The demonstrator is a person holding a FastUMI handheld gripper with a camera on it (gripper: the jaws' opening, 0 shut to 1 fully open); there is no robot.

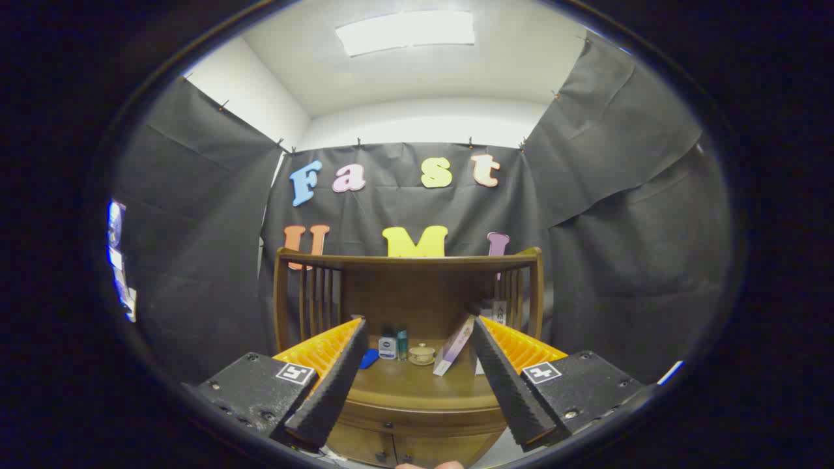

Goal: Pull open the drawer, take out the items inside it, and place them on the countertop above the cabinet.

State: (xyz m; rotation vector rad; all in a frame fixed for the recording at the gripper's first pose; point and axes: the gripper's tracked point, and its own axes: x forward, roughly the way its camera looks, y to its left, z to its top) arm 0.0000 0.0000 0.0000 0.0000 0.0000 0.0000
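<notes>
cabinet [417, 404] brown wood, railed top | claw [417, 348] fingers spread, empty

Gripper [417, 339] held level, facing forward, jaws spread wide apart and gripping nothing; a fingertip of the holding hand [430, 465] just visible beneath.

The gripper [417, 345] has two ribbed, wedge-shaped fingers set wide apart, mounted on dark screwed blocks, each bearing a small square white marker.
</notes>
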